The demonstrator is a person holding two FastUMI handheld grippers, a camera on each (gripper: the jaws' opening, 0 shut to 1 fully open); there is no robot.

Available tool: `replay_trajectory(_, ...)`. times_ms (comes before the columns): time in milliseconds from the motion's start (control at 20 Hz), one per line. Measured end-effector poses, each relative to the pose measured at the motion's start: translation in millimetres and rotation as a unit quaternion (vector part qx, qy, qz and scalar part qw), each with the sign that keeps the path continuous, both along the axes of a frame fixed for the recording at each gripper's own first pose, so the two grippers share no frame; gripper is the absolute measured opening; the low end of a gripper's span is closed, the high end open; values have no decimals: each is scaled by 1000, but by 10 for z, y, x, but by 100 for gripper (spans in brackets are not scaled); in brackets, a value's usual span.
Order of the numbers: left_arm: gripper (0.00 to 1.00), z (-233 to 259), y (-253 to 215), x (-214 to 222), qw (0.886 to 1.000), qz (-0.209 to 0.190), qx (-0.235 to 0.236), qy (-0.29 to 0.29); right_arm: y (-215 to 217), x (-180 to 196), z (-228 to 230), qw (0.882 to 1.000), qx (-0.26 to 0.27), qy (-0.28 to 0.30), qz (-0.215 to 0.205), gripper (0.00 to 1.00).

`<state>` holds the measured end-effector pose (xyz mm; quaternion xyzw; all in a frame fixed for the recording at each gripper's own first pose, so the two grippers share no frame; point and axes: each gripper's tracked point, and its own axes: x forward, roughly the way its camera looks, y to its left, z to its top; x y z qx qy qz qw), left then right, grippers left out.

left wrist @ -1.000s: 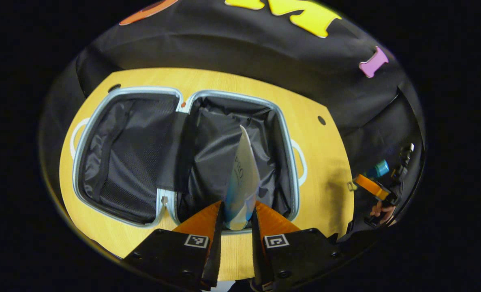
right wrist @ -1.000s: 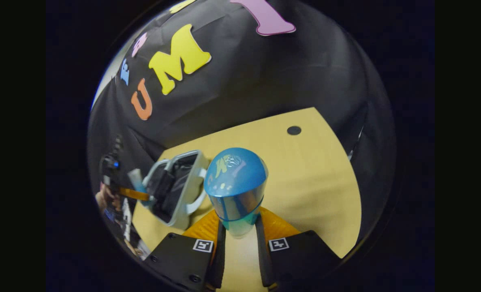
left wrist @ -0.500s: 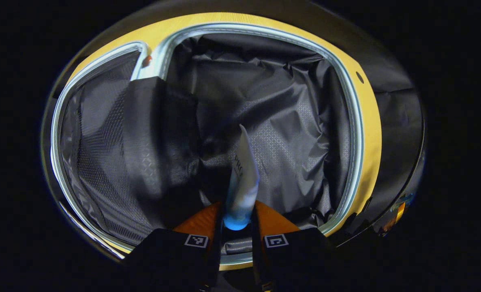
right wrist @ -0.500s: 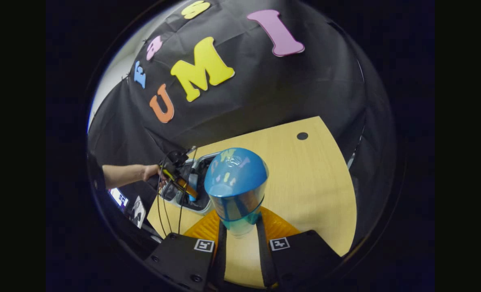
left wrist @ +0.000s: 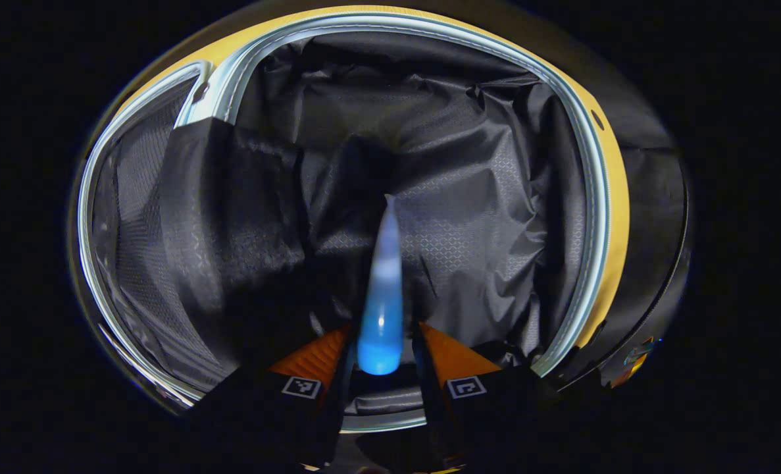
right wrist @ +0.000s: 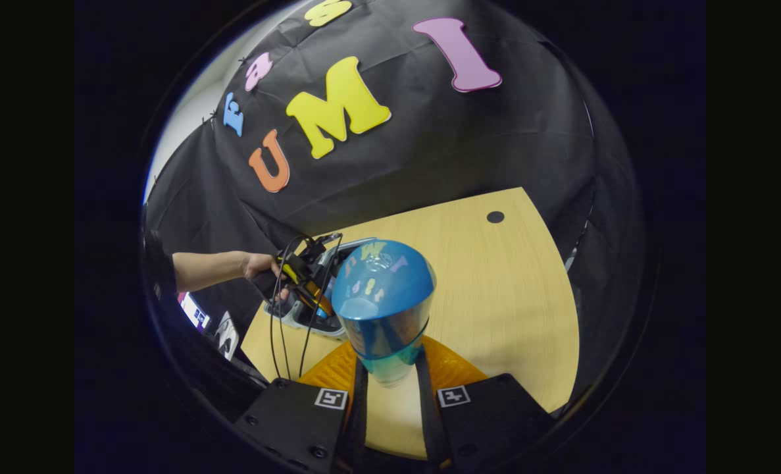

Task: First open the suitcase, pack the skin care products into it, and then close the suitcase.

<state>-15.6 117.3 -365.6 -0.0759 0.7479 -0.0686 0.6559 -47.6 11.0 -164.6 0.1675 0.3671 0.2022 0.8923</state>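
My left tongs [left wrist: 382, 359] sit at six o'clock in the left gripper view, reaching down into the open suitcase [left wrist: 587, 164]. Between their fingers stands a tube [left wrist: 382, 296], blue at its near end and paler toward its flat tip, which points to twelve o'clock over the black lining [left wrist: 469, 217]. The tube is blurred, and a thin dark gap shows on each side of it, so I cannot tell whether the tongs are gripping it or have let go. The case's pale rim arcs from nine o'clock over the top to four o'clock, with a strip of the desk [left wrist: 617, 217] just outside it at three o'clock. A black fabric divider [left wrist: 232, 217] lies across the case at ten o'clock, with the mesh-lined half [left wrist: 124, 217] beyond it at nine.

In the right gripper view my right tongs [right wrist: 390, 382] are clenched on the lower part of a bottle [right wrist: 383, 303] with a rounded blue cap; both fingers press its clear teal body. It stands upright above the desk [right wrist: 495, 296], well apart from the case. At nine o'clock my hand [right wrist: 262, 266] holds the left tongs [right wrist: 311, 296], tilted down into the suitcase [right wrist: 298, 319], with black cables [right wrist: 278, 316] hanging from them toward the desk edge.
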Motion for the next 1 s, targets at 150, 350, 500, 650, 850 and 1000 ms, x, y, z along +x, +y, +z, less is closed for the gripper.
replay_trajectory(150, 79, 235, -3, -48, 1000, -9, -5, -27, 178, 76, 64, 1000, -2, -1, 27, 32)
replay_trajectory(350, 94, 791, 171, -127, 991, -2, -7, -131, 646, 280, 148, 997, -12, -7, 81, 33)
replay_trajectory(500, 97, 1274, 165, -386, 971, 40, -45, -230, 1232, 505, 159, 992, 1, 11, 124, 31)
replay_trajectory(650, 97, 1615, 245, -792, 944, 67, -51, -319, 1781, 786, -5, 986, -6, 57, 156, 33)
replay_trajectory(850, 97, 1869, 365, -1353, 891, 172, -64, -414, 2375, 1070, -460, 974, -38, 148, 169, 33)
replay_trajectory(1000, 97, 1860, 509, -1811, 869, 232, -62, -432, 2651, 1159, -993, 954, -91, 237, 162, 33)
